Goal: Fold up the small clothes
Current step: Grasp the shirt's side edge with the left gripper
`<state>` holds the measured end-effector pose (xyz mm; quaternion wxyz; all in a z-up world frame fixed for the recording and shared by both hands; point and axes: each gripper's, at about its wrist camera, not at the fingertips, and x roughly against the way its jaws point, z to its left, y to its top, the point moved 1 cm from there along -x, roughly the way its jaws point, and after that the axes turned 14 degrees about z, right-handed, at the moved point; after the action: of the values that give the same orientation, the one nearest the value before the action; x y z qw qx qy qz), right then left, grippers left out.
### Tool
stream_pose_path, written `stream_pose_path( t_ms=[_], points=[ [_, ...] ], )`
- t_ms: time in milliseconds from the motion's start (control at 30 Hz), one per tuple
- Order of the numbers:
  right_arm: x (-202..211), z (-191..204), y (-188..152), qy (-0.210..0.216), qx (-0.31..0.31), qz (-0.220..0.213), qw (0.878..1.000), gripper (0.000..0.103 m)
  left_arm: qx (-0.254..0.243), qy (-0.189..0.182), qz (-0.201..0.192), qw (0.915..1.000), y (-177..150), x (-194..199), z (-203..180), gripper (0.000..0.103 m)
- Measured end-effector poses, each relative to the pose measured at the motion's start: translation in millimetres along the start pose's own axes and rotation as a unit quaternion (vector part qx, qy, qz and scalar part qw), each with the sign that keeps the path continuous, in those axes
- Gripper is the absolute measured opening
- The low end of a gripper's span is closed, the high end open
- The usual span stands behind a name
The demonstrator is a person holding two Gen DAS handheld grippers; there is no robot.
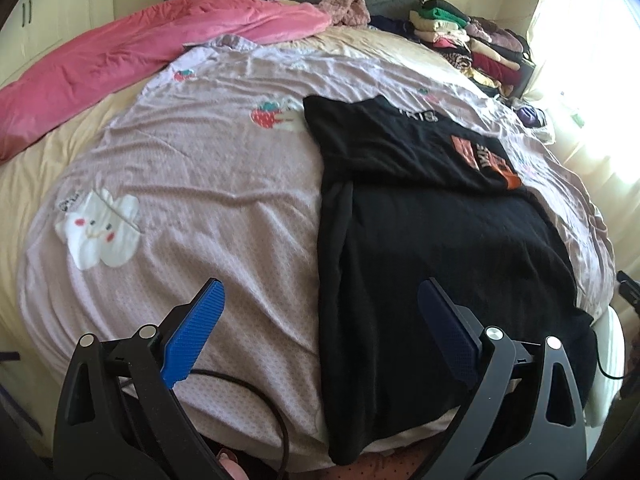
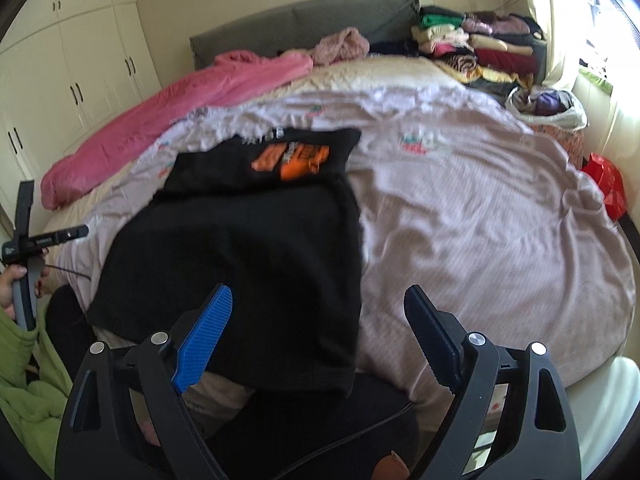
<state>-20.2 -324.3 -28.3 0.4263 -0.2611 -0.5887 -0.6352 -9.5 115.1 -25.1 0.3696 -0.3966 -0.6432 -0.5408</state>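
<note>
Black shirt [image 1: 420,240], print partly folded under, lettering perhaps unreadable

The left gripper [image 1: 320,332] points forward and downward, its 2 blue-padded fingers [image 1: 194,334] spread wide with nothing between them. The right gripper [image 2: 320,336] is tilted downward too, its fingers [image 2: 204,340] just as far apart and gripping nothing. In the right wrist view, at the far left edge, the person's left hand [image 2: 10,286] wraps around the grey handle of the left gripper, with a green sleeve [image 2: 24,380] below the hand.
</note>
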Motion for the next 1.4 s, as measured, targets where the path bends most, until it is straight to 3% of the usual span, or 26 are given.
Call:
stream_pose_path(
  t_ms=[300, 733, 900, 967, 1033, 1067, 1200, 1400],
  points=[
    [-40, 1, -2, 0.016, -0.003, 0.051, 0.999, 0.086, -0.004, 0.004, 0.029, 0.9996, -18, -19, 2, 0.09],
    [-79, -16, 17, 0.035, -0.011, 0.089, 0.995, 0.078, 0.009, -0.017, 0.057, 0.9982, -36, -28, 14, 0.064],
    [-93, -16, 23, 0.041, -0.006, 0.109, 0.993, 0.057, 0.004, -0.042, 0.078, 0.9961, -46, -35, 8, 0.053],
    [-96, -16, 24, 0.035, -0.007, 0.112, 0.993, 0.041, 0.0, -0.049, 0.083, 0.9954, -47, -37, 5, 0.046],
    [-95, -16, 22, 0.038, -0.01, 0.107, 0.993, 0.032, -0.007, -0.054, 0.089, 0.9945, -48, -39, 0, 0.035],
    [-94, -17, 21, 0.041, -0.011, 0.105, 0.994, 0.027, -0.01, -0.055, 0.091, 0.9942, -49, -40, -2, 0.035],
    [-92, -21, 17, 0.048, -0.011, 0.105, 0.993, 0.026, -0.018, -0.06, 0.115, 0.9914, -51, -50, -7, 0.035],
    [-101, -22, 14, 0.044, -0.013, 0.122, 0.991, 0.034, -0.025, -0.052, 0.127, 0.9902, -55, -57, -13, 0.035]
  ],
)
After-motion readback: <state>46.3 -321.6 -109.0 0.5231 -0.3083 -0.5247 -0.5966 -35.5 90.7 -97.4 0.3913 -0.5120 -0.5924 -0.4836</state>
